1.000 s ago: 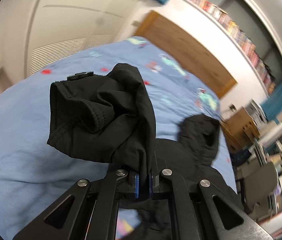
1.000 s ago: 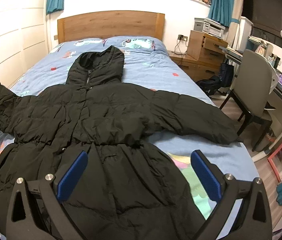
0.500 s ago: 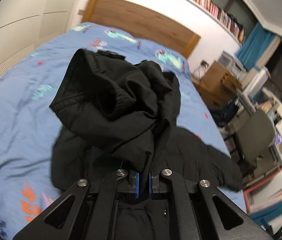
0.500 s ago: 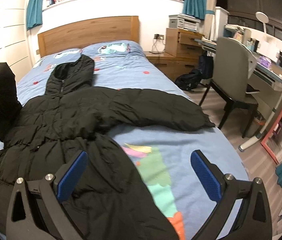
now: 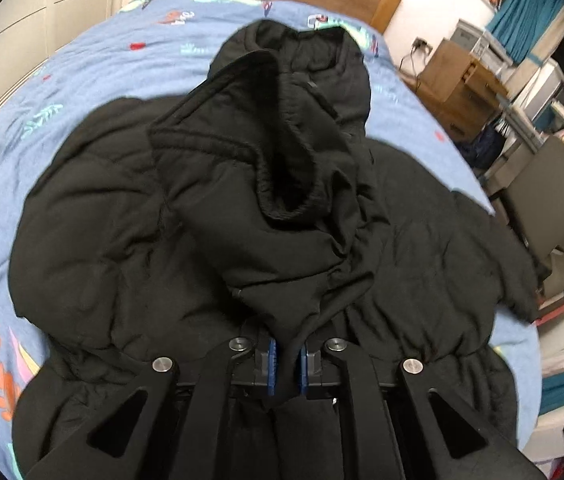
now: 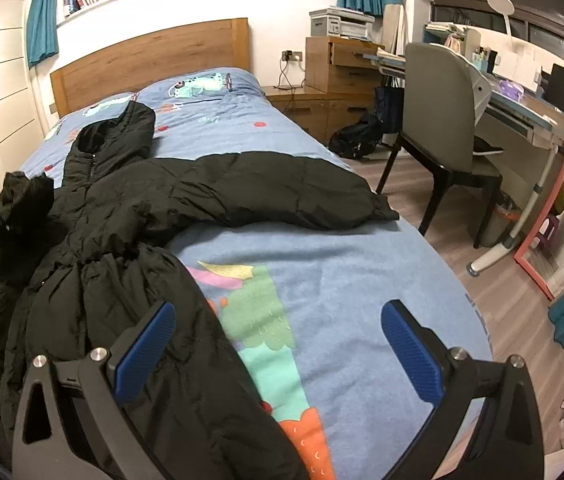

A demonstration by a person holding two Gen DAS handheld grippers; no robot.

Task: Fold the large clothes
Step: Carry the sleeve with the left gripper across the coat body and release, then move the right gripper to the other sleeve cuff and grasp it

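1. Handling the black hooded puffer coat should, we judge, be a matter of bulk, not weight: quilted, soft, springy, with a smooth shell that may slide on itself and puff back open after a fold. It lies spread face up on the blue patterned bed, hood toward the wooden headboard.
2. We would take hold at cuffs, hem corners or shoulder seams, where the fabric is thin enough to pinch; the padded body is too thick for a firm bite.
3. The left hand-held gripper is clamped on the coat's left sleeve just behind the ribbed cuff, holding it above the chest; its blue pads are pressed in with fabric between them.
4. The right hand-held gripper stands wide apart and holds nothing, hovering over the skirt's edge and bare bedding.
5. The left wrist view alone shows the pinch itself and the open cuff mouth, but the raised sleeve hides most of the chest and hood.
6. The right wrist view alone shows the other sleeve stretched flat toward the bed's edge, the gathered waist, and the lifted sleeve as a dark bundle at far left. It also shows the grey chair and the table beside the bed.
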